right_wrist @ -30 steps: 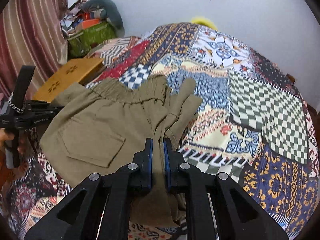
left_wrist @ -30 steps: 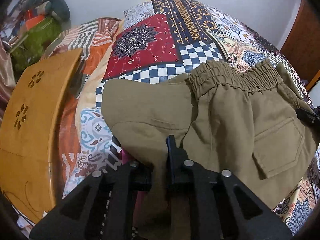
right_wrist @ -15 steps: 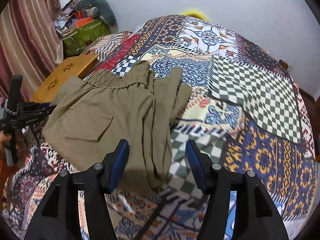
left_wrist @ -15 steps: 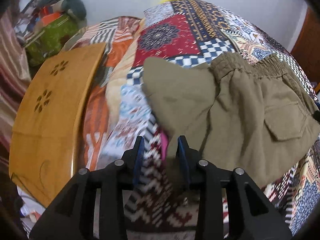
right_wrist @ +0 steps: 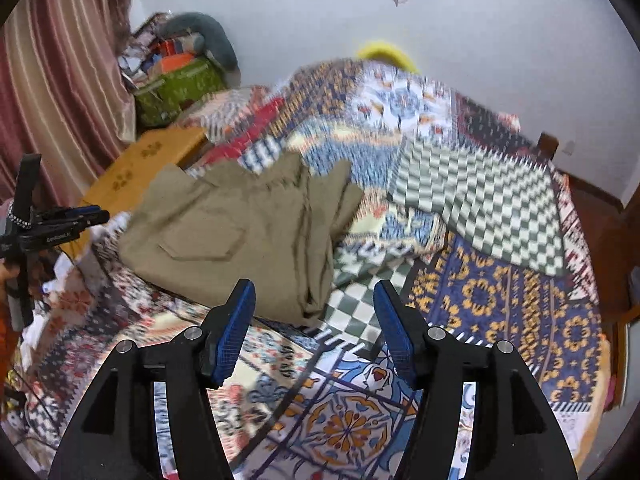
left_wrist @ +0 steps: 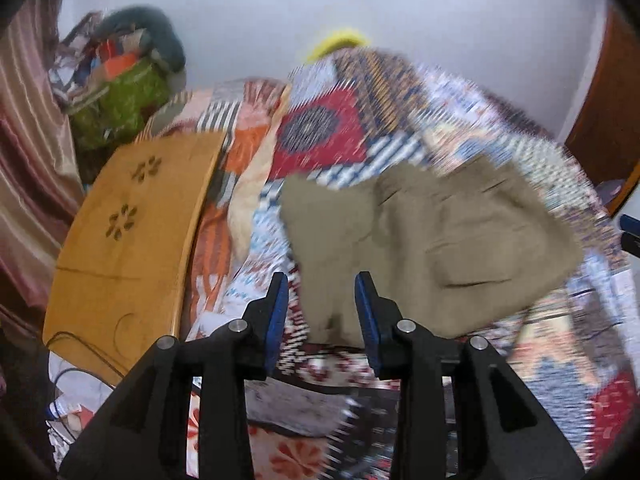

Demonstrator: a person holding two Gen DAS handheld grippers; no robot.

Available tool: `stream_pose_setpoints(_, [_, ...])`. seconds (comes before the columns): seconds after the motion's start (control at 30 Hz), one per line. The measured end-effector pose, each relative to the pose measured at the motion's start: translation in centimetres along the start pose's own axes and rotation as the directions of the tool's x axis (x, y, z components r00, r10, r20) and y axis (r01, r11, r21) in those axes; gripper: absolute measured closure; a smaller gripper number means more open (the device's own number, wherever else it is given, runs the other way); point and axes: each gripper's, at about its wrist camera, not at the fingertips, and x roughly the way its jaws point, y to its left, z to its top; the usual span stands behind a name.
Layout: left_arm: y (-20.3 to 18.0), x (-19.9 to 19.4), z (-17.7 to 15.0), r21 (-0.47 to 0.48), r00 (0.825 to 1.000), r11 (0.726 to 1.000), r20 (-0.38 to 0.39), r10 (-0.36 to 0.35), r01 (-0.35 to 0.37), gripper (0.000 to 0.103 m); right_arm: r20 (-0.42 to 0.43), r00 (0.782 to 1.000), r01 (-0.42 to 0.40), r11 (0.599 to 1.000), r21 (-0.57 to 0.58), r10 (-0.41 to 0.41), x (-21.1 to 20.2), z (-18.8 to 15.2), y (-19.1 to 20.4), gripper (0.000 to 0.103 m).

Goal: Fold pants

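Olive-khaki pants point(left_wrist: 432, 248) lie folded in a compact bundle on the patchwork bedspread point(left_wrist: 320, 132), back pocket up and elastic waistband toward the far side. My left gripper point(left_wrist: 321, 280) hovers open above and short of their near left corner, with nothing pinched between its blue pads. In the right wrist view the pants point(right_wrist: 248, 224) sit left of centre. My right gripper point(right_wrist: 315, 286) stands wide open above their near right edge, clear of the cloth. The left gripper point(right_wrist: 56, 224) also shows at that view's left edge, held by a hand. Both views are blurred.
A low wooden table point(left_wrist: 132, 240) stands against the bed's left side, with cables under its near end. Behind it sit a green bag point(left_wrist: 120, 100) and piled clutter by a striped curtain point(right_wrist: 60, 80). A white wall backs the bed; a wooden door frame point(left_wrist: 604, 120) is at right.
Both grippers were shut on the pants' near edge a second ago. They have opened, released the cloth and drawn back and up, so the pants look smaller and farther away.
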Motion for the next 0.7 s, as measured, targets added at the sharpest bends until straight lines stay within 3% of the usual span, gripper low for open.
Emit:
stream_pose_setpoints(0.13, [-2.9,-6.2,1.0,0.029,0.992,0.999,0.118,-0.038,0.034,0.068,0.103,0.994,-0.020,1.000,-0.013,0.021,-4.3,1.0,1.3,0.045])
stream_pose_setpoints(0.3, [-6.3,-14.6,1.4,0.051,0.958,0.995,0.269,-0.099,0.088,0.068,0.246,0.968,-0.051,0.998,-0.036,0.058,-10.3,1.7,3.3,0.045])
stream_pose_setpoints(0.6, [-11.2,-26.4,-1.0,0.109,0.866,0.989,0.480,-0.143,0.102,0.066,0.473,0.871,-0.099,0.991,-0.094,0.132,-20.6,0.9,6.9,0.045])
stream_pose_setpoints(0.7, [-12.4,-29.1,-2.2,0.117,0.837,0.989,0.529,-0.142,0.095,0.060,0.522,0.839,-0.117,0.987,-0.110,0.157,-23.0,0.2,8.1,0.045])
